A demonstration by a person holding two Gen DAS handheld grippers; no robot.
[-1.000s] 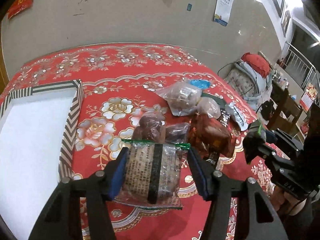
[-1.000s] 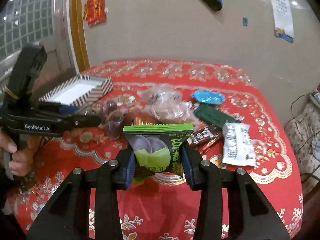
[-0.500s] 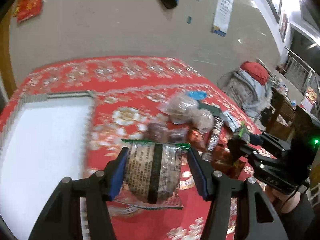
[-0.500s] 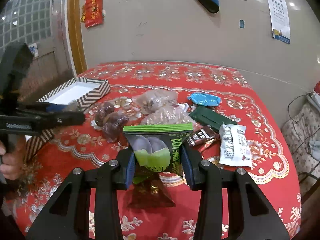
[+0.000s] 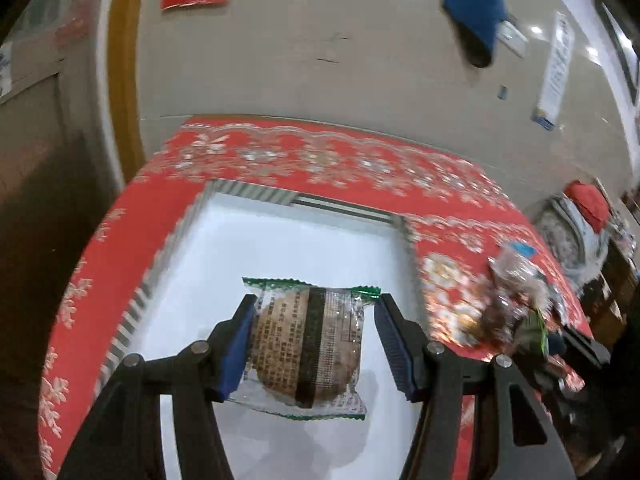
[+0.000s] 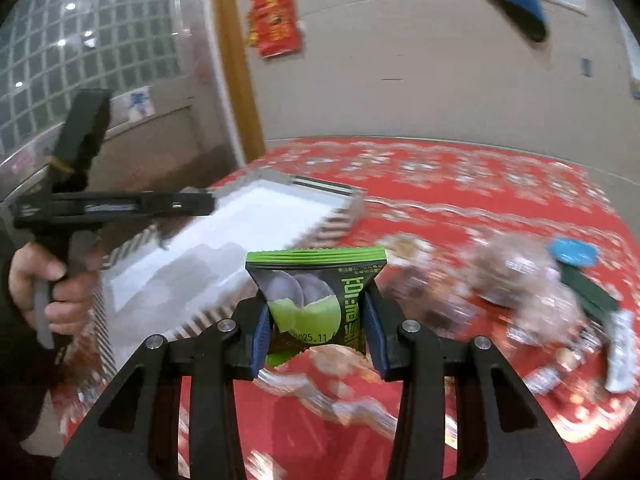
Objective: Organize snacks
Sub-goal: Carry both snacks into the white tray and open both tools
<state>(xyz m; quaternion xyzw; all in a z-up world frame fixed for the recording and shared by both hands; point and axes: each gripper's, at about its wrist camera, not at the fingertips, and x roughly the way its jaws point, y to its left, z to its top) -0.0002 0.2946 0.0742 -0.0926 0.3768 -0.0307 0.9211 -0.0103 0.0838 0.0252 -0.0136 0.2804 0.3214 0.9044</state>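
My left gripper (image 5: 314, 340) is shut on a clear packet with a round brown cake (image 5: 306, 344) and hangs over the white inside of the striped-rim tray (image 5: 340, 206). In the right wrist view, my right gripper (image 6: 316, 330) is shut on a small green and black snack packet (image 6: 314, 300), above the red cloth just right of the tray (image 6: 320, 236). The left gripper's body (image 6: 120, 204), held by a hand (image 6: 52, 292), reaches over that tray from the left. Loose snacks (image 6: 512, 280) lie blurred on the cloth to the right.
A red flowered tablecloth (image 5: 360, 160) covers the table, which stands against a beige wall. A blue packet (image 6: 572, 252), a dark green packet (image 6: 588, 294) and a white packet (image 6: 620, 356) lie at the right. A wooden door frame (image 6: 236, 68) stands beyond the table's left corner.
Both grippers swung left with their packets. The left one went from above the snack pile to over the tray; the right one now faces the tray's near corner.
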